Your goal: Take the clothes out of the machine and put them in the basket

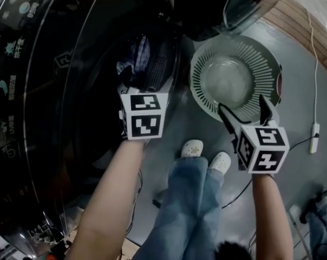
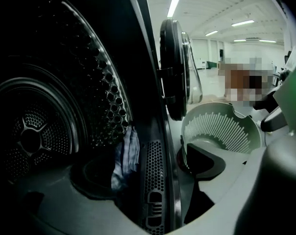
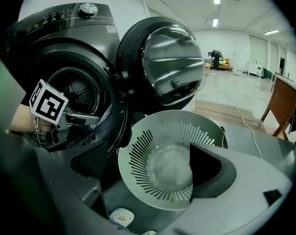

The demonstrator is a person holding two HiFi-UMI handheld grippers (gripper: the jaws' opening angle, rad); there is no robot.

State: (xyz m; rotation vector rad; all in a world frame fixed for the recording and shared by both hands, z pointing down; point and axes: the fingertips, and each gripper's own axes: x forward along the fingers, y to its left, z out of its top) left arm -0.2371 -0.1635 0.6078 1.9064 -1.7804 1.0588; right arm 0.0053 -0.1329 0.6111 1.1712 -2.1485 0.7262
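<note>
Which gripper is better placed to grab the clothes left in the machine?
Left. The left gripper, fingers open and empty, points into the drum at the blue clothes; the right gripper, also open, hangs over the empty basket outside.

Your head view is dim, the machine nearly black. The ceiling strip lights brighten both gripper views and glare off the door glass; the drum lies in deep shadow, and edges bow toward dark, vignetted corners.
</note>
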